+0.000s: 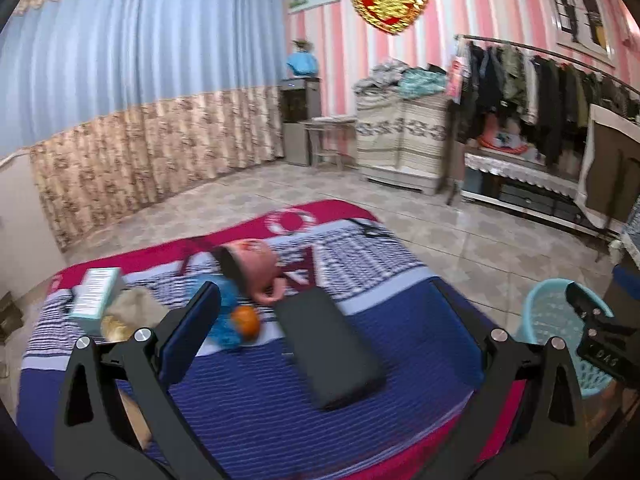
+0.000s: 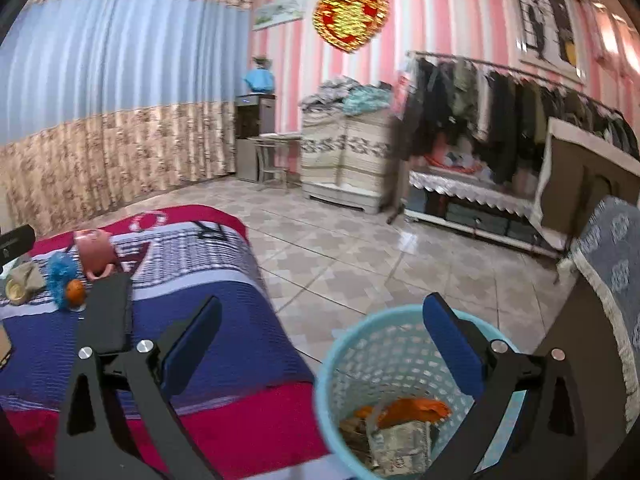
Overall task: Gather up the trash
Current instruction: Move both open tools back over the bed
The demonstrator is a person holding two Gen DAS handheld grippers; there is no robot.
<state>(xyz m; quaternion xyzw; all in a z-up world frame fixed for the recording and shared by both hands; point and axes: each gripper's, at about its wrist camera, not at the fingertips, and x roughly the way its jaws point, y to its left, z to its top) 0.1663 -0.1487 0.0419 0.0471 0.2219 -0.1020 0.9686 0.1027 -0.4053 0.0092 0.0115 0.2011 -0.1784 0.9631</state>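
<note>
Right wrist view: right gripper gaped wide and empty above the blue wastebasket.
Orange peel and crumpled paper lay inside the wastebasket; left gripper also stood wide, empty, over the bed beside it.

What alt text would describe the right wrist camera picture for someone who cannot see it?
The right gripper hangs open and empty above a light blue mesh bin holding orange peel and crumpled paper. To the left, a striped bedspread carries a black case, an orange and a pink toy.
</note>
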